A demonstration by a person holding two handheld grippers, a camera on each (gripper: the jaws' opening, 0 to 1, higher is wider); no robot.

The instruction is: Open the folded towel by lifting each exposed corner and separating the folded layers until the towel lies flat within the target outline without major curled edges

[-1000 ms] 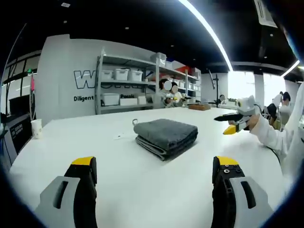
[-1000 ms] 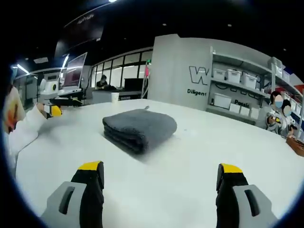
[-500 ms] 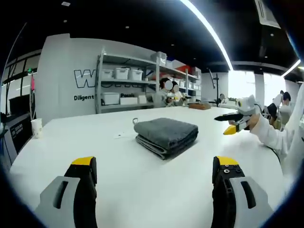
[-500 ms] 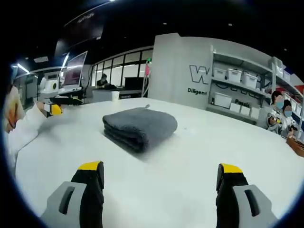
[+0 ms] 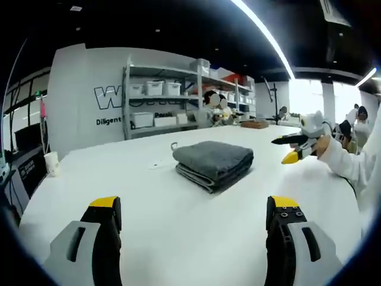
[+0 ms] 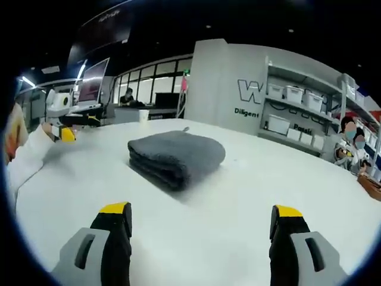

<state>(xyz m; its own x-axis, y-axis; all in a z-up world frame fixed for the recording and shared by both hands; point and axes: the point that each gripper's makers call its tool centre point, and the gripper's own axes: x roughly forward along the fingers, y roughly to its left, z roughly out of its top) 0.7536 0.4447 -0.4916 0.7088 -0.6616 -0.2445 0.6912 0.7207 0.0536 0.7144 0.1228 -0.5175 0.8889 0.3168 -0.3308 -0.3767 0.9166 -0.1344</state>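
Folded towel (image 5: pixel 213 162) lies mid-table (image 5: pixel 149 214) (well clear of edges); cup (image 5: pixel 52 162) at the far-left edge; shelving (image 5: pixel 161 101) behind.

Both views have shifted slightly with the hands; the folded towel (image 5: pixel 213 164) itself has not moved.

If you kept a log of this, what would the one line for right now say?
towel: still folded on white table | left hand-held gripper: open, short of towel | right hand-held gripper: open, short of towel | unfolding: not begun
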